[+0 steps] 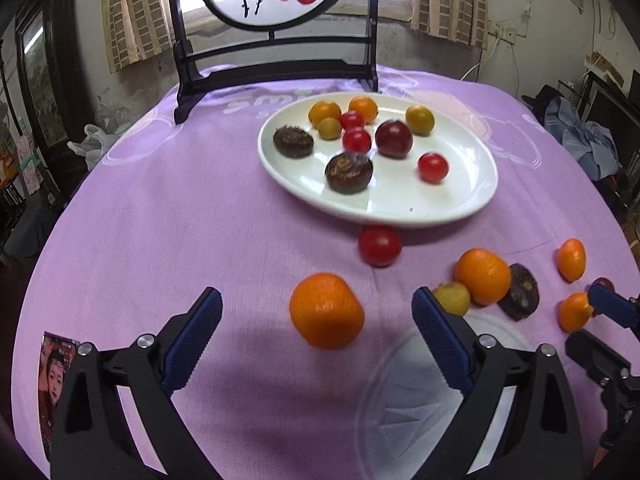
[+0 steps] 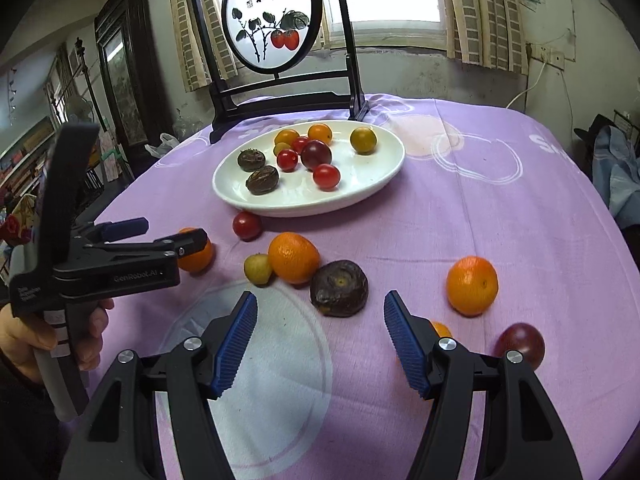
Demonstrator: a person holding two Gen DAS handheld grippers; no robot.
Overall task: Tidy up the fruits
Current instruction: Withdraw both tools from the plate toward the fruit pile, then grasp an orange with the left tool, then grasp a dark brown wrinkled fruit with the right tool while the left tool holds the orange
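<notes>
Both tools stand released over the purple table. The left tool frames 1 orange, seemingly untouched. The right tool holds nothing; a dark fruit lies just ahead. The white plate carries 10 fruits.

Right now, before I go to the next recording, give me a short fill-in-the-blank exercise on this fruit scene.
1. The fruits already sorted lie on a white ____ that stands on the purple cloth.
2. The orange lies between the fingers of the ____ hand-held gripper, untouched.
3. Just outside the plate's near rim lies a small ____ tomato.
4. The right hand-held gripper holds ____.

Missing words: plate; left; red; nothing
</notes>
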